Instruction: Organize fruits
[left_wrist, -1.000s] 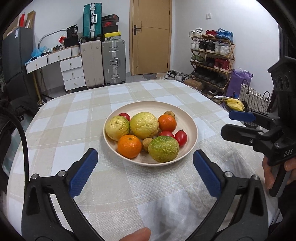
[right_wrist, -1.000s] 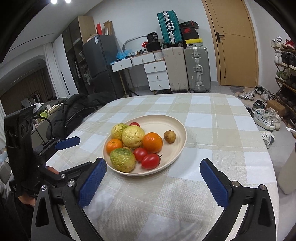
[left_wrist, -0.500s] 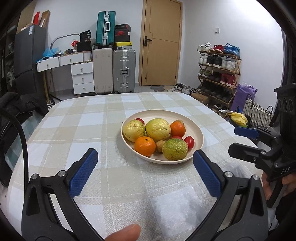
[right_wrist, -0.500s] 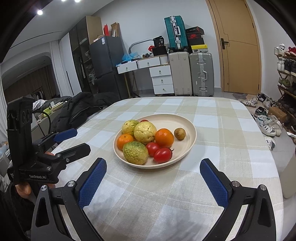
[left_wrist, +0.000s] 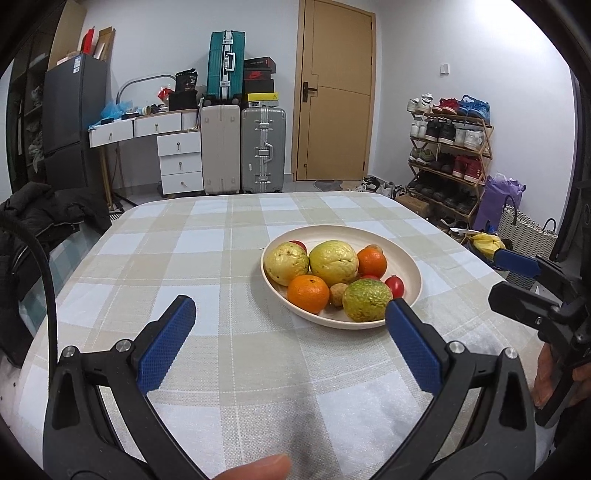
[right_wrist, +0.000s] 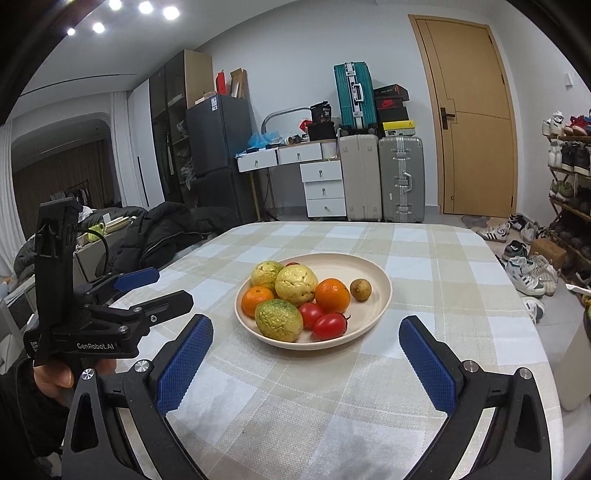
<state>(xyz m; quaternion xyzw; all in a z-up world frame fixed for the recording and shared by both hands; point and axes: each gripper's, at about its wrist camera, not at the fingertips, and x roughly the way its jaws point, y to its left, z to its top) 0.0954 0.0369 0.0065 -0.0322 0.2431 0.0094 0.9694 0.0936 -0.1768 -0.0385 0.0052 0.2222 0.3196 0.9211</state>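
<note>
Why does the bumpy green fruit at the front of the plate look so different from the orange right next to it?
The green fruit has mottled green-yellow, bumpy skin; the orange is plain bright orange and much smoother. The green fruit is bigger and a bit egg-shaped, while the orange is smaller and rounder. Both sit at the near edge of the same cream plate, with a little brown fruit between them, and neither gripper touches them.

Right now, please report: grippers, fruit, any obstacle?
Left gripper open, empty, short of plate. Right gripper open, empty. Fruit all on plate. Nothing between fingers and plate.
</note>
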